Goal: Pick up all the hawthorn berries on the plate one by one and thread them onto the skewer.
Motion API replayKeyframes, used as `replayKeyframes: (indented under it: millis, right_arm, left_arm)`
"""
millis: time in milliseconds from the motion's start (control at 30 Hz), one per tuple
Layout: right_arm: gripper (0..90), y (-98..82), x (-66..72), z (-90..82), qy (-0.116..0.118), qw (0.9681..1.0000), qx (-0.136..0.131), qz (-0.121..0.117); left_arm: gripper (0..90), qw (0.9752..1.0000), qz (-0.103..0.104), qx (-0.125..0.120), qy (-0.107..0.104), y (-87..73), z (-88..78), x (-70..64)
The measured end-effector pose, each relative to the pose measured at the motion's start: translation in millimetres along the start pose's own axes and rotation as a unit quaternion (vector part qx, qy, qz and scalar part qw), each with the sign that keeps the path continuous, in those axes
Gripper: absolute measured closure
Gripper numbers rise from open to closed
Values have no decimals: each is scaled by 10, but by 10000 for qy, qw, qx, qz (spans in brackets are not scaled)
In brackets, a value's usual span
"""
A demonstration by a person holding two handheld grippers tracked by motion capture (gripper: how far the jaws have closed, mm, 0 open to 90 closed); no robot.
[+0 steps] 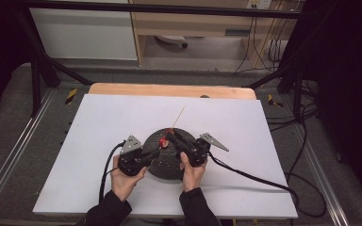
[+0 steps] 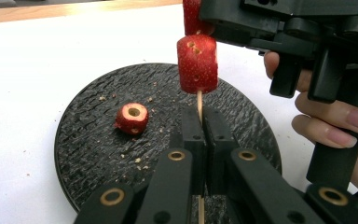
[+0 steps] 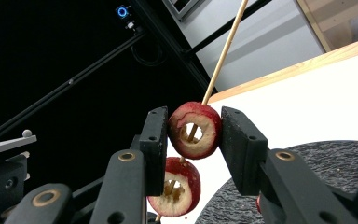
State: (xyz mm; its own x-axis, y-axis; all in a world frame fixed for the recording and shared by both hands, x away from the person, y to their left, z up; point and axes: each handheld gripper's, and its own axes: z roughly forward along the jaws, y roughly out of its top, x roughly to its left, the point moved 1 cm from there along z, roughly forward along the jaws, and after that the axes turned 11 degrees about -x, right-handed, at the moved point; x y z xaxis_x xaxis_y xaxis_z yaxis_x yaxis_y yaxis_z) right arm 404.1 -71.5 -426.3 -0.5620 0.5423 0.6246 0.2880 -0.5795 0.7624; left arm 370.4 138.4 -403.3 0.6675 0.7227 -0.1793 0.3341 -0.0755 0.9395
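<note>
A thin wooden skewer (image 2: 199, 103) stands tilted over the black round plate (image 1: 166, 165), and my left gripper (image 2: 200, 122) is shut on its lower end. Two red hollowed fruit pieces are threaded on it. My right gripper (image 3: 194, 131) is shut on the upper piece (image 3: 209, 122), with the skewer (image 3: 223, 51) running through its hole. The lower piece (image 3: 192, 181) hangs just beneath it and shows as a red chunk (image 2: 197, 63) above my left jaws. A third red piece (image 2: 132, 118) lies loose on the plate (image 2: 88, 140). From above, both grippers (image 1: 156, 151) (image 1: 168, 136) meet over the plate.
The plate sits on a white board (image 1: 99, 141) over a wooden table (image 1: 169, 89). Crumbs dot the plate. Cables (image 1: 245, 174) trail from both grippers across the board. A black frame and floor cables surround the table.
</note>
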Motion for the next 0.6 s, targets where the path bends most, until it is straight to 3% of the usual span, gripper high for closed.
replayKeyframes:
  millis: [200, 367, 600]
  right_arm:
    - [619, 2, 4, -8, -1, 10000, 61, -66]
    - [491, 72, 38, -41, -44, 9996, 171, -238]
    - [290, 196, 44, -82, -153, 9955, 519, -774]
  left_arm:
    - [881, 10000, 27, -1, -53, -12, -8, 12]
    - [881, 10000, 11, -13, -59, -29, -48, 59]
    - [880, 9999, 108, 12, -38, -66, -160, 146]
